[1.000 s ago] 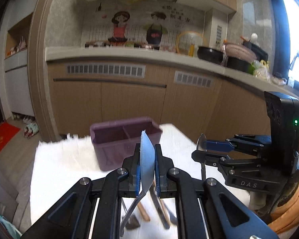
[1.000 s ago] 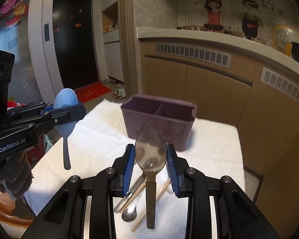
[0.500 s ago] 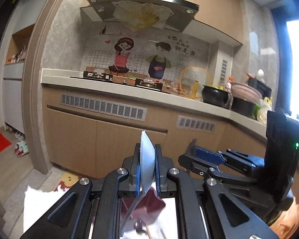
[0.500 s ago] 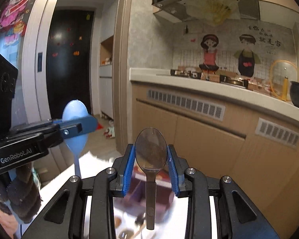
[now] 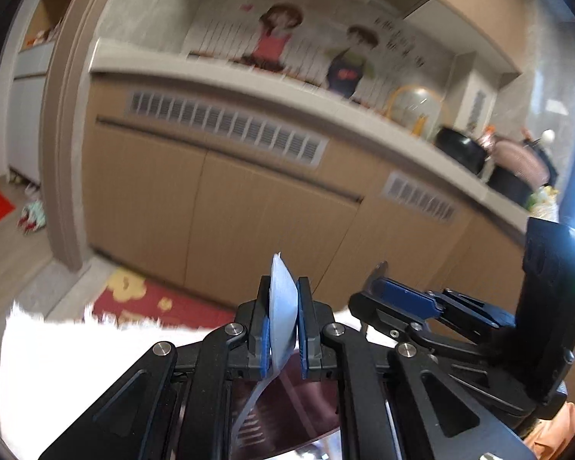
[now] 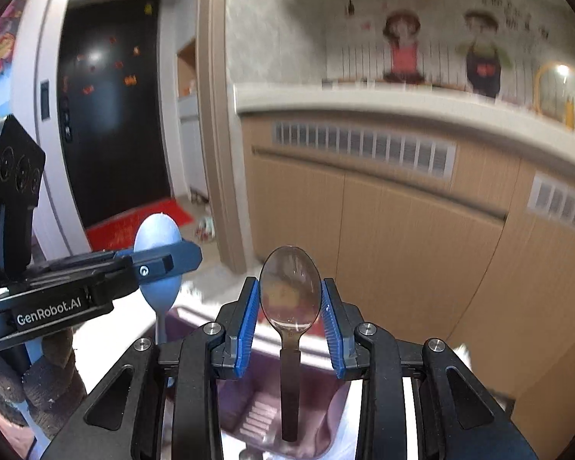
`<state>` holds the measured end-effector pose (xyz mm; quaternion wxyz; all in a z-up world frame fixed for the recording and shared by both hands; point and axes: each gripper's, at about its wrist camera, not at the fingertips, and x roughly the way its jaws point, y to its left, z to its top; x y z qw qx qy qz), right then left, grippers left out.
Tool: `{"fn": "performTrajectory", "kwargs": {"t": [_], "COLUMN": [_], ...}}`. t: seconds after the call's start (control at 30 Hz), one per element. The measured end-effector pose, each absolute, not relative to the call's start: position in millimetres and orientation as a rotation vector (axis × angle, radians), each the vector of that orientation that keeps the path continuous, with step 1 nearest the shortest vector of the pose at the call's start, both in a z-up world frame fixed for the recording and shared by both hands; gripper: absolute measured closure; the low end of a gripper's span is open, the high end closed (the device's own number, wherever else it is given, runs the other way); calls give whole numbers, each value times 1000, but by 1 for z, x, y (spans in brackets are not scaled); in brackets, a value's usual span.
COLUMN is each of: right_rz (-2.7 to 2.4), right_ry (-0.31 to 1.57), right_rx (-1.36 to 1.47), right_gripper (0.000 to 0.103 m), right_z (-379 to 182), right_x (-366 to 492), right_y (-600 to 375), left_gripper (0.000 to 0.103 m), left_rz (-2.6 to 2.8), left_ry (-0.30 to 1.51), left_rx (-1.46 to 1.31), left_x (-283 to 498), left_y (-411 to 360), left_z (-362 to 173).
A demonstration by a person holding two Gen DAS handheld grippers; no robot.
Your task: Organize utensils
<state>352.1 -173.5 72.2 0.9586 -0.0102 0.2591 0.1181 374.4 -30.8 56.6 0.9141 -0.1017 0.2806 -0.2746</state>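
Note:
My left gripper (image 5: 284,287) is shut on a pale blue spoon (image 5: 283,303), bowl up and edge-on, its handle hanging down over the purple container (image 5: 291,414) just below the fingers. My right gripper (image 6: 289,281) is shut on a metal spoon (image 6: 289,295), bowl up, whose dark handle hangs over the same purple container (image 6: 249,410), with slots in its floor. In the right wrist view the left gripper (image 6: 188,258) holds the blue spoon (image 6: 159,245) to the left. In the left wrist view the right gripper (image 5: 379,283) is close on the right.
A white towel (image 5: 57,364) covers the table under the container. Beyond the table's far edge stand wooden kitchen cabinets (image 5: 249,199) under a counter with pots (image 5: 460,149). A gloved hand (image 6: 38,383) grips the left tool. Both views are motion-blurred.
Both grippers have moved forward with their spoons. The purple container, earlier ahead on the towel, now lies right under the fingers. The left view has tilted.

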Motion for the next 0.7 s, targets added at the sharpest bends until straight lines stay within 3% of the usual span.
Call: {"fn": "performTrajectory", "kwargs": {"t": [0.03,0.07,0.13,0.17,0.23,0.3,0.47,0.7], "right_rz": [244,255,263,259,241,218,185,181], "right_ry": [552,585,632,645,646,627,624,710], "right_rx": [-17,-10,19,29,35,34,-7,-58], "right_gripper": [70,69,66,63,45,39,37,37], "right_z": [64,57,46,42,40,44,45,17], "right_x": [355,358,361,360,356,345,306,240], "right_y": [-174,-174,-177,-178,-181,-185,-186,-177], "left_gripper": [78,54,41,41,40,39,31,29], "left_rz": [-561,-558,-535,-521,-489,-462,-419,-406], "left_ry": [608,632,637,629,603,572,548,679], "left_rx": [-215,-229,-261,-257,-236,-200,-57,26], "left_x": [378,380,378,376,366,351,304,237], "left_y": [-31,-29,-23,-20,-14,-9,-3,2], "left_z": [49,43,36,35,41,48,49,6]}}
